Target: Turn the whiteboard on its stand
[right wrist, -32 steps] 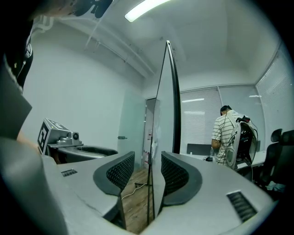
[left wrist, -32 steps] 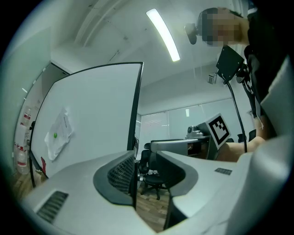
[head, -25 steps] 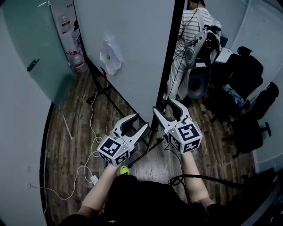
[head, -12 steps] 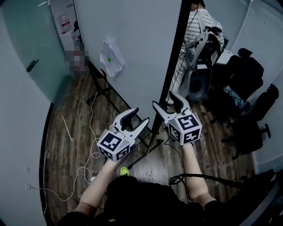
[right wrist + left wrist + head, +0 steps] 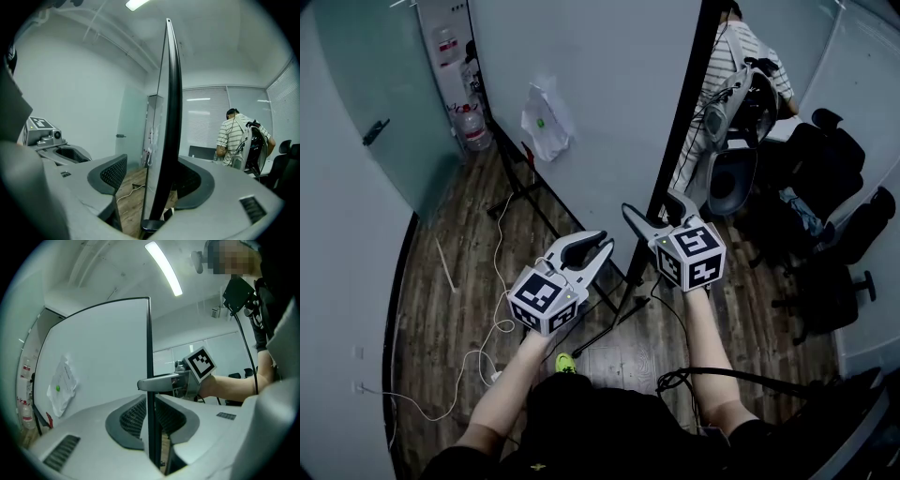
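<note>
Swung rightward since a second ago, the whiteboard (image 5: 600, 94) stands upright on its stand (image 5: 523, 187), black edge toward the person. Right gripper (image 5: 653, 208), jaws just opened wide, straddles that edge without gripping it. Left gripper (image 5: 600, 247), jaws just narrowed, grasps nothing; the edge lies beyond them. Sheet (image 5: 546, 120) on the board bears a green dot; its print is unreadable.
</note>
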A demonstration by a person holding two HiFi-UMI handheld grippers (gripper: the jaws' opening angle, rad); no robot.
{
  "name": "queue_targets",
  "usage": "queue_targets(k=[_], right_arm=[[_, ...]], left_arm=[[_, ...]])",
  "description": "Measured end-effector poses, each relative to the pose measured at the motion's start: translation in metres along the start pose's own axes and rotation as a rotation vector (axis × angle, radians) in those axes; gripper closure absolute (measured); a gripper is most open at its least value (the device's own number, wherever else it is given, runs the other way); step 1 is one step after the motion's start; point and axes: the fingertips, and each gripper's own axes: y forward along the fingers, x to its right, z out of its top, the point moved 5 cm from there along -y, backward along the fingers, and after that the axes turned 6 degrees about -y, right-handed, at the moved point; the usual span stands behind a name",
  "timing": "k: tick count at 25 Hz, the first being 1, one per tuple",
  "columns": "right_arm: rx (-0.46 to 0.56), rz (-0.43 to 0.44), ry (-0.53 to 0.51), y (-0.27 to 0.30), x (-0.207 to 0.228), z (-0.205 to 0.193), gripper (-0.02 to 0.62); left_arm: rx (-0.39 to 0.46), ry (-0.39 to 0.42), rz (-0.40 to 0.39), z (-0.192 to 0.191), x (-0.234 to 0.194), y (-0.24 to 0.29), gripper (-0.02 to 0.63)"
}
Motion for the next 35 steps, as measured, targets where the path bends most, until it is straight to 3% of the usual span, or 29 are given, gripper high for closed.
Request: queue_targets(k=[5,12,14,18,35], right_arm=[[0.009,-0.004,0.008,0.007,0.003,-0.001,0.322],[-0.001,-0.045,-0.037,0.005,0.011,-0.003,0.46],[0.003,-0.047,-0.019,0.005,0.015,-0.005,0.526],[0.026,-0.006,0.077,0.003,0.018,-0.007,0.54],[0.046,0.003,0.128,0.029,0.036,-0.005,0.541]], left_arm=[[-0.003,-0.004,0.023,0.001,-0.004,-0.003,0.564],[-0.008,-0.016,0.011,-0.002,0.002,-0.002,0.569],[-0.008,-0.022,0.005,-0.003,0.003,0.0,0.569],[-0.007,-0.024,-0.002,-0.004,0.005,0.002,0.569],[-0.027,-0.046,-0.007,-0.012,-0.013,0.005,0.574]])
